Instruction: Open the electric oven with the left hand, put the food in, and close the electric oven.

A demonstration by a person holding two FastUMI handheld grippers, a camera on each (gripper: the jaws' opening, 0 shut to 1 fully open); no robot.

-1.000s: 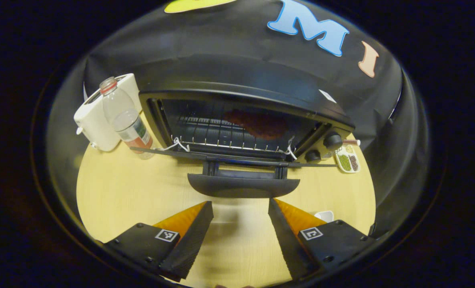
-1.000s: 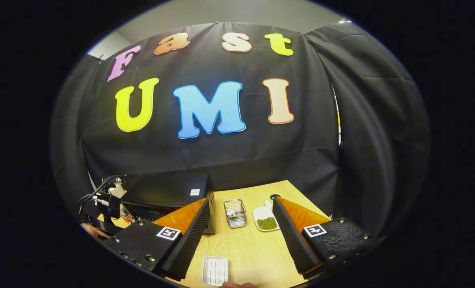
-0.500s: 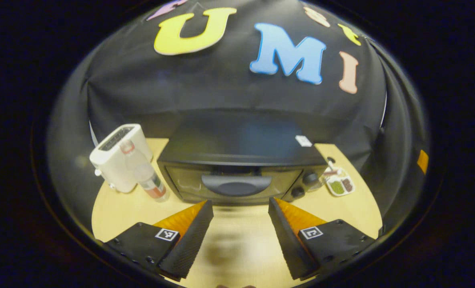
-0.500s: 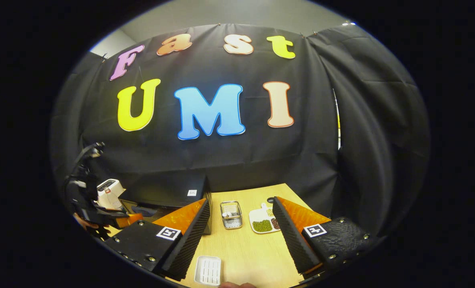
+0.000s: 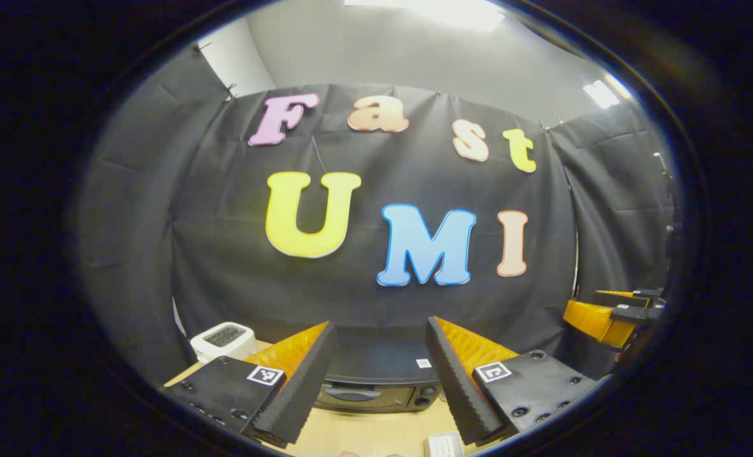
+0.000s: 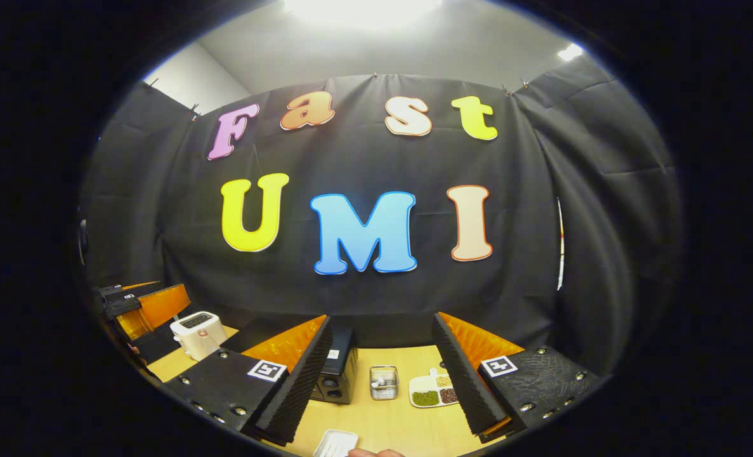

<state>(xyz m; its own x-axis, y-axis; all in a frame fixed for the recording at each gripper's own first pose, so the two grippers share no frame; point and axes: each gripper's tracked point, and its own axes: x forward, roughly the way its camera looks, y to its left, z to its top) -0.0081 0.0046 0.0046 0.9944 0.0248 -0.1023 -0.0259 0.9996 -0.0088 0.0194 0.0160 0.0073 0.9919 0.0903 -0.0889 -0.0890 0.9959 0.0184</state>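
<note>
Left gripper view first: my left gripper (image 5: pixel 376 374) is spread wide with nothing between the fingers, held up and well back from the table, pointing mostly level at the booth wall. Down between the fingers sits the boxy black electric oven (image 5: pixel 379 381) on the pale wooden table (image 5: pixel 370 435), door shut, with the dark curved handle (image 5: pixel 351 394) across the front of the door. That handle is where I'd take hold. It looks like rigid plastic, probably a bit slick, and the door should swing on a bottom hinge, so a firm pinch across the bar and a pull down and out rather than a yank. The oven itself looks heavy enough not to slide, I think, though it's small and dim from here. A white two-slot toaster (image 5: pixel 224 339) stands to its left, and my other gripper pokes in at the far right edge.

Right gripper view: my right gripper (image 6: pixel 382 381) is also wide apart and empty, raised above the table's near edge. From this side I see the oven's end with its knobs, then a small wire basket (image 6: pixel 384 382) and a white divided dish of beans (image 6: pixel 433 390) beside it. Can't make out the food inside the oven from either angle.
</note>
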